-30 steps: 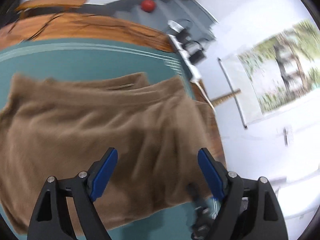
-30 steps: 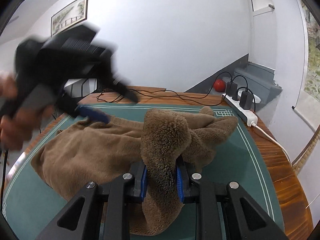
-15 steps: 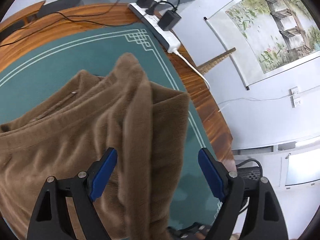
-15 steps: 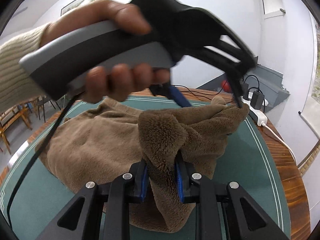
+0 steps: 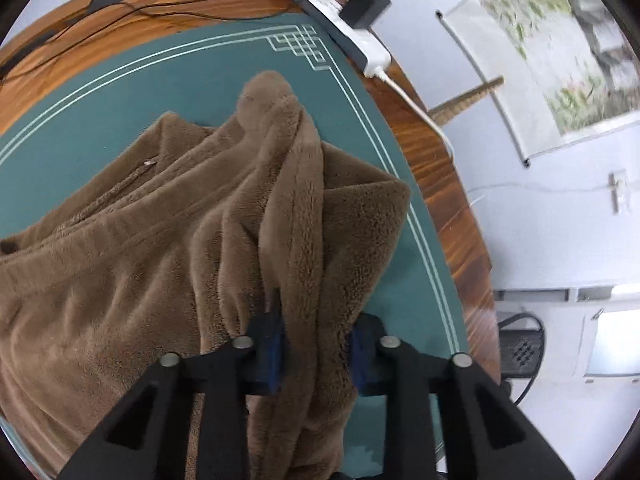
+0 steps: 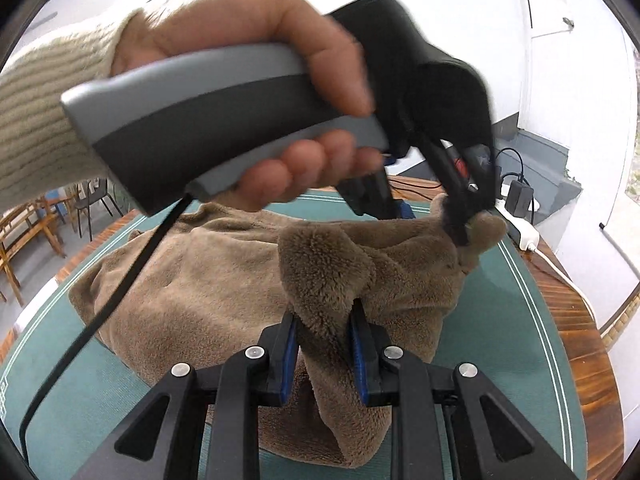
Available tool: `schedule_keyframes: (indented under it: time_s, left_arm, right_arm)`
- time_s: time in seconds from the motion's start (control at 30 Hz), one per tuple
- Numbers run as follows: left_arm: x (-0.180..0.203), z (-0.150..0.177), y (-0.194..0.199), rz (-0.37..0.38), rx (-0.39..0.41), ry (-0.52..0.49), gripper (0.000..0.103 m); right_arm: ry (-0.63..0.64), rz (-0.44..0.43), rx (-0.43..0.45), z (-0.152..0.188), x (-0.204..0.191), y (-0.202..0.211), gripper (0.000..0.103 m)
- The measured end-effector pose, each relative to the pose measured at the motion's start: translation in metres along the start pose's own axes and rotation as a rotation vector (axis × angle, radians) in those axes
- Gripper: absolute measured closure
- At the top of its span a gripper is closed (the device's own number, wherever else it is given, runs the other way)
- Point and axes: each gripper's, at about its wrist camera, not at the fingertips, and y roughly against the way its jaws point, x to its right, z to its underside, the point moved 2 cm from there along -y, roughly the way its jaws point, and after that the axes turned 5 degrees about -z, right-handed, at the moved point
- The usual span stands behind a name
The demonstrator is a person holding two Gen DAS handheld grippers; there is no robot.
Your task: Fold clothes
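Observation:
A brown fleece garment (image 5: 140, 260) lies bunched on the green mat (image 5: 120, 92). My left gripper (image 5: 316, 344) points steeply down at the garment's right end. Its jaws are closing, and its blue pads press a raised ridge of fleece between them. In the right wrist view a hand (image 6: 280, 80) in a cream sleeve holds that left gripper (image 6: 452, 216) over the garment's far corner. My right gripper (image 6: 324, 344) is shut on a thick fold of the same garment (image 6: 200, 280) at the near edge, lifting it slightly.
A white power strip (image 5: 352, 36) with black plugs lies on the wooden table rim (image 5: 440, 184) beyond the mat's corner. A black cable (image 6: 100, 320) hangs from the left gripper's handle across the garment. Wooden chairs (image 6: 28, 228) stand off to the left.
The left gripper swung across to the garment's right end, dropped onto a raised ridge and closed from wide open onto it. The right gripper kept its hold and barely moved.

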Motion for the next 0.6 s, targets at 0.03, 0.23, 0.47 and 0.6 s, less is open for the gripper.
schedule_keyframes:
  time_s: [0.03, 0.23, 0.47, 0.6]
  left_arm:
    - [-0.005, 0.000, 0.004, 0.012, 0.011, 0.012, 0.080]
    - [-0.040, 0.010, 0.057, 0.084, 0.122, 0.083, 0.083]
    - [-0.122, 0.061, 0.147, 0.130, 0.290, 0.222, 0.083]
    - [-0.183, 0.107, 0.187, 0.112, 0.369, 0.322, 0.083]
  right_arm:
    - [-0.001, -0.002, 0.003, -0.001, 0.000, 0.001, 0.079]
    - [0.011, -0.031, 0.054, -0.018, -0.013, 0.014, 0.079]
    - [0.098, -0.159, 0.135, -0.058, -0.067, 0.024, 0.079]
    - [0.172, -0.267, 0.147, -0.068, -0.117, 0.015, 0.079]
